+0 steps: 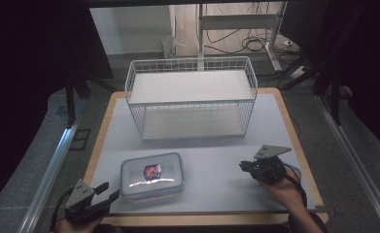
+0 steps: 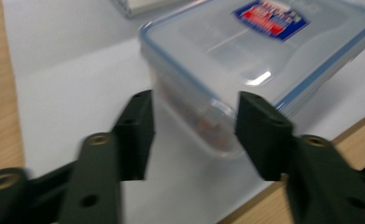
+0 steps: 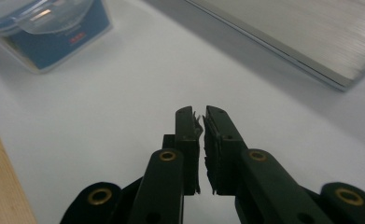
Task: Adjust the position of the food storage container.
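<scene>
A clear plastic container (image 1: 151, 174) with a blue-sealed lid and a red and blue label lies on the grey mat near the front left. My left gripper (image 1: 109, 190) is at its front left corner. In the left gripper view the jaws of the left gripper (image 2: 196, 135) stand apart with the container (image 2: 264, 42) corner between them, and I see no pad pressing on it. My right gripper (image 1: 242, 166) hovers over the mat at the front right. In its own view the right gripper (image 3: 201, 114) has its jaws almost together with nothing in them, and the container (image 3: 45, 28) lies far left.
A white wire basket rack (image 1: 129, 82) with two shelves stands at the back middle of the table; its lower shelf edge (image 3: 283, 42) lies ahead of the right gripper. Bare grey mat (image 1: 216, 155) lies between container and right hand. The wooden table edge (image 1: 202, 219) runs along the front.
</scene>
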Demonstrator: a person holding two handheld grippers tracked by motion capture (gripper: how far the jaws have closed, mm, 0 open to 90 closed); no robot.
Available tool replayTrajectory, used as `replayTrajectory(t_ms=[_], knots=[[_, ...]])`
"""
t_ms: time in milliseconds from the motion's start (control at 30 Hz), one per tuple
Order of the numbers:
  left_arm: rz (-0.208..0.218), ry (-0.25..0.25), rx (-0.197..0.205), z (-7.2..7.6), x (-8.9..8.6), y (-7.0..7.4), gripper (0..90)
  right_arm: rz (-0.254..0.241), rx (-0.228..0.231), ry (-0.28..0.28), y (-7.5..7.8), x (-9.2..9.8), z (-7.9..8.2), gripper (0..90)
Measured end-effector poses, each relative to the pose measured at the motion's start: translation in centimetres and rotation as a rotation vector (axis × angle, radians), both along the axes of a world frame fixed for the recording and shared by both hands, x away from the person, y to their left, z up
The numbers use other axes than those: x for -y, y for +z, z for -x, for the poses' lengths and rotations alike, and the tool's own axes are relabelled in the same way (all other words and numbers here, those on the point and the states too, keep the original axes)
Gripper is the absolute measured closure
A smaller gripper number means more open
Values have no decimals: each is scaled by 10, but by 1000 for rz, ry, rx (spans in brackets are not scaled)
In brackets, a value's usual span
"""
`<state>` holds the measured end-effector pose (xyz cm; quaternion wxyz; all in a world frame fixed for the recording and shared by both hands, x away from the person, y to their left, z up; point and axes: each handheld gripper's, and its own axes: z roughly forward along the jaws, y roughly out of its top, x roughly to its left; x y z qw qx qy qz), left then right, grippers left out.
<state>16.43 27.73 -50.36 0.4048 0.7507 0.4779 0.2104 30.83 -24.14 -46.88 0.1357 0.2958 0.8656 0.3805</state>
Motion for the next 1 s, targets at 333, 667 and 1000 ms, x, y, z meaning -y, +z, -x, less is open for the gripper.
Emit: replayTrajectory(t_ms=[333,667,1000], knots=[[-88,30,-115,-42,20,-21,900,-34,-22,59,-7,-20,4,895],[-106,-55,-111,-71,54,-17,900,-16,-45,59,-13,-22,5,895],[-121,-102,-111,-99,82,-14,899,-18,-64,37,-17,-21,2,895]])
